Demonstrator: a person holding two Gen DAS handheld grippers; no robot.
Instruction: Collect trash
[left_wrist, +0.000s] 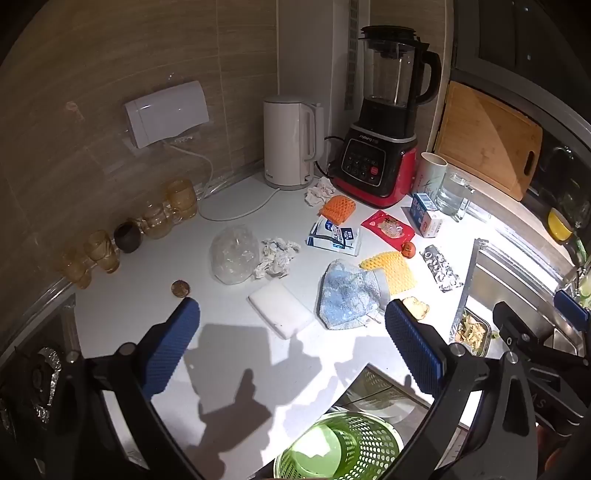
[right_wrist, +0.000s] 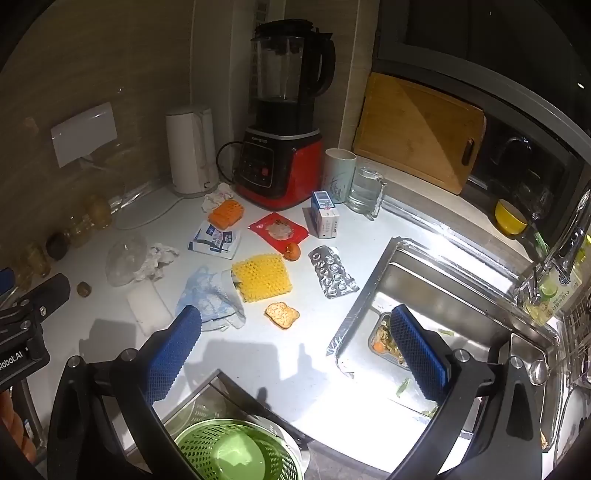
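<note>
Trash lies scattered on the white counter (left_wrist: 236, 350): crumpled tissue (left_wrist: 277, 256), a clear plastic bag (left_wrist: 233, 254), a blue-white wrapper (left_wrist: 334, 236), orange foam net (left_wrist: 337, 209), yellow foam net (left_wrist: 389, 270), a red packet (left_wrist: 388, 229), an empty blister pack (left_wrist: 441, 268) and a bread scrap (right_wrist: 282, 314). A green mesh bin (left_wrist: 340, 448) stands below the counter's front edge. My left gripper (left_wrist: 291, 328) hovers open over the counter, short of a white sponge (left_wrist: 280, 308) and a blue cloth (left_wrist: 349, 295). My right gripper (right_wrist: 295, 336) hangs open near the sink's edge, nothing between its fingers.
A white kettle (left_wrist: 290, 142), a red-black blender (left_wrist: 384, 140), a cup (left_wrist: 430, 173), a glass jug (left_wrist: 452, 194) and a small carton (left_wrist: 426, 219) stand at the back. Amber glasses (left_wrist: 162, 214) line the left wall. The steel sink (right_wrist: 443, 295) holds a food container (right_wrist: 384, 341).
</note>
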